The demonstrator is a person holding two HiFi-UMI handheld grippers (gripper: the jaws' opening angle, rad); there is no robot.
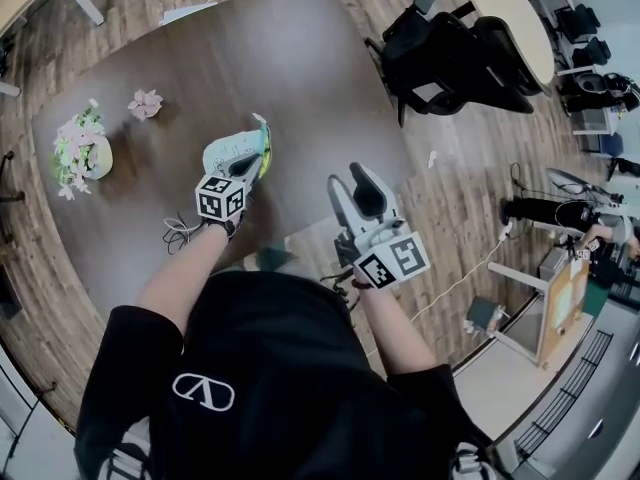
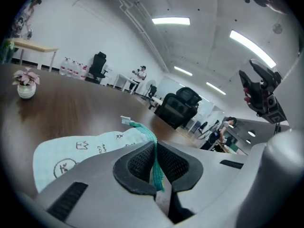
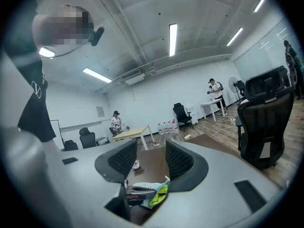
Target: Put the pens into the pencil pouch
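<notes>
A pale mint pencil pouch (image 1: 228, 152) with small doodles lies on the dark wooden table (image 1: 250, 58). Its teal zipper edge (image 2: 148, 137) runs up between the pads of my left gripper (image 2: 154, 158), which is shut on it. From the head view, that left gripper (image 1: 247, 165) sits at the pouch's near right end. My right gripper (image 1: 352, 183) hovers off the table's near right edge, open and holding nothing. Through its jaws (image 3: 151, 158) I see the pouch (image 3: 148, 188) with a yellow-green lining. No pen shows in any view.
A white pot of pink flowers (image 1: 80, 153) and a loose pink flower (image 1: 145, 103) stand at the table's left. A cable (image 1: 178, 232) lies by my left wrist. Black office chairs (image 1: 450, 53) stand beyond the table's right edge.
</notes>
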